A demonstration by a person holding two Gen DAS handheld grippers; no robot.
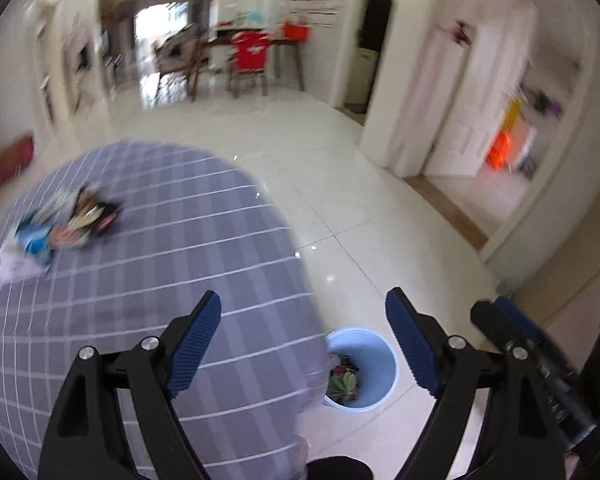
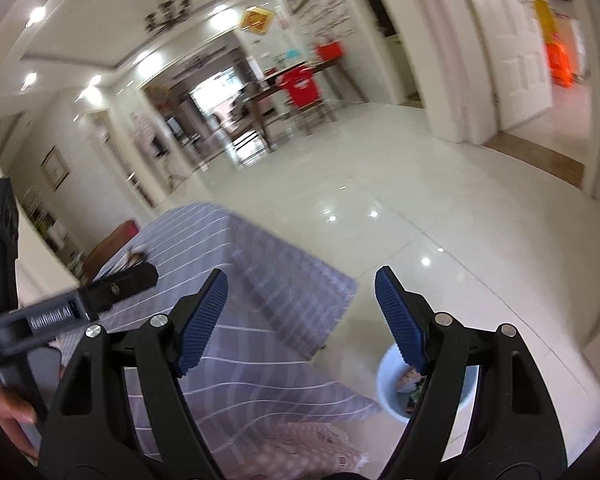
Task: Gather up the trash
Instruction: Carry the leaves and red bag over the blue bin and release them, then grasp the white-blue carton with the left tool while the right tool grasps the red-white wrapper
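Observation:
A pile of colourful wrappers and white paper trash [image 1: 56, 228] lies on the far left of the table with the grey checked cloth [image 1: 160, 264]. A pale blue bin [image 1: 364, 368] with trash inside stands on the floor by the table's right edge; it also shows in the right wrist view [image 2: 388, 380]. My left gripper [image 1: 304, 344] is open and empty, held above the table edge and the bin. My right gripper [image 2: 300, 316] is open and empty, above the table corner and bin. The left gripper's body [image 2: 80, 304] shows at the left of the right wrist view.
The glossy white tiled floor [image 1: 340, 168] stretches ahead. A dining table with chairs and a red shirt [image 1: 252, 52] stands at the far wall. White doors and a doorway [image 1: 460, 100] are at the right. The views are motion-blurred.

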